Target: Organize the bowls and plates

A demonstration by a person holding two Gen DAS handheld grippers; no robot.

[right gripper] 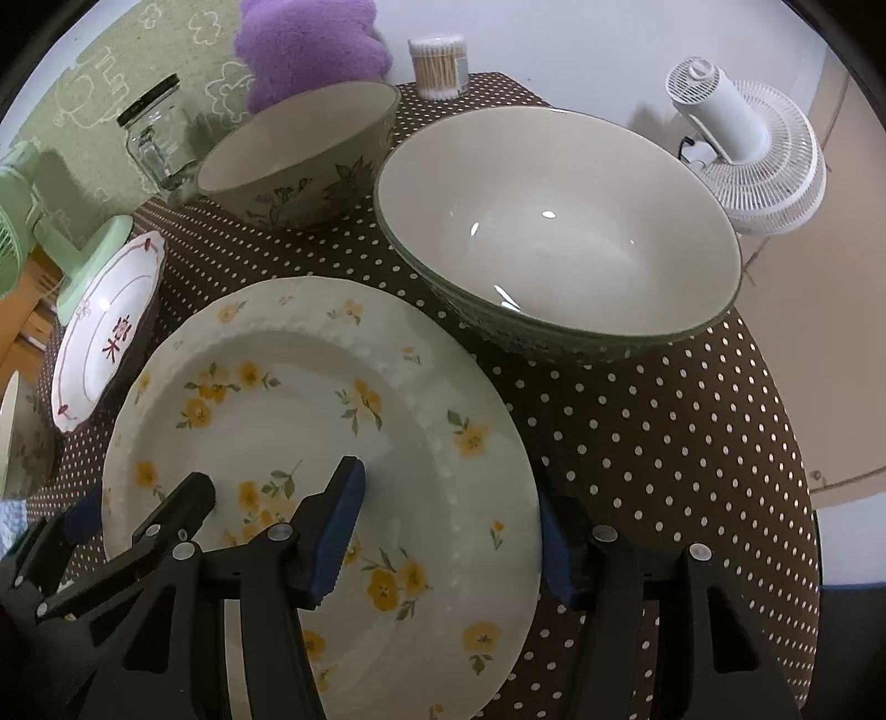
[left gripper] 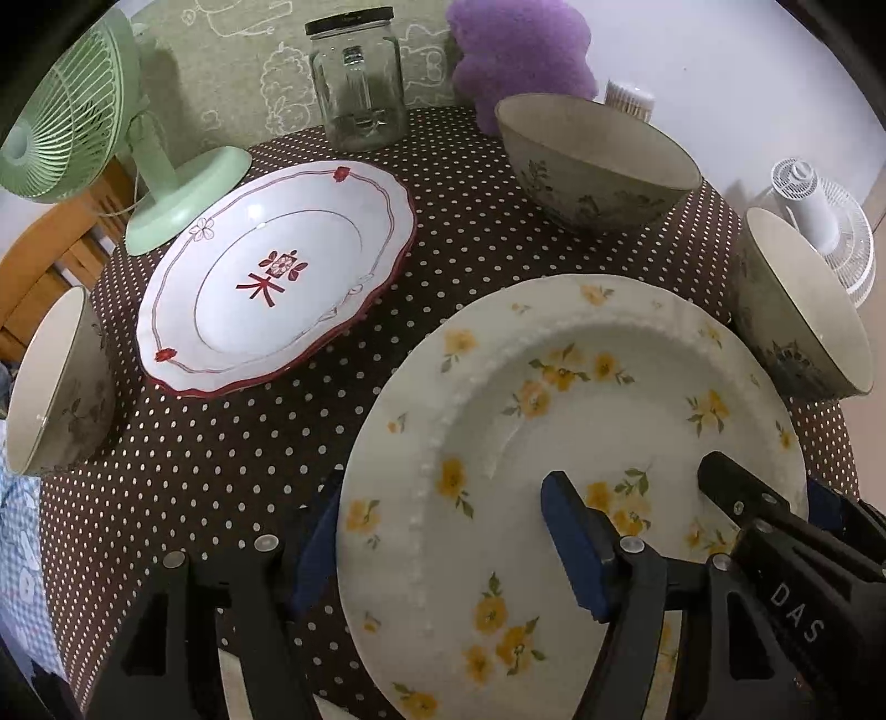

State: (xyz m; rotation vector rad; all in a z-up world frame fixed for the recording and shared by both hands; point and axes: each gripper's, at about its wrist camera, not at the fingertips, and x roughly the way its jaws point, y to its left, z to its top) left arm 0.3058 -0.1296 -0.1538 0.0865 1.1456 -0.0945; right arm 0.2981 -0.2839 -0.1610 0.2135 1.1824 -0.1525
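Plate with yellow flowers (left gripper: 581, 443) sits nearest, on the brown dotted tablecloth (left gripper: 221, 443), and both grippers straddle its rim from opposite sides. Left gripper (left gripper: 443, 537): one blue pad under or outside the left edge of the plate, the other over its well; jaws part open, and I cannot tell whether the pads press on the china. Right gripper (right gripper: 448, 531): same arrangement on the right edge, one finger inside over the flowers, one outside against the tablecloth, gap of middling width, contact not clear either. Plate looks level or barely tipped; whether it is lifted off the cloth cannot be told.

Step in hand, as I judge it: a two-handed grab of this plate, likely to stack it with the red-trimmed plate (left gripper: 277, 277), which lies well apart to the left by the green fan (left gripper: 72, 111). Three floral bowls are not yet nested: the large bowl (right gripper: 554, 232) just beside the flowered plate on the right, a second bowl (right gripper: 299, 160) behind, a third bowl (left gripper: 55, 382) at the far left edge.

Next move calls for both jaws closing evenly on the rim, then a level lift and carry leftward, clear of the large bowl. Glazed china is slippery; an uneven pinch could tilt it.

Glass jar (left gripper: 357, 83), purple plush (left gripper: 515, 50), cotton-swab tub (right gripper: 437, 66) and white fan (right gripper: 742, 160) stand at the back.
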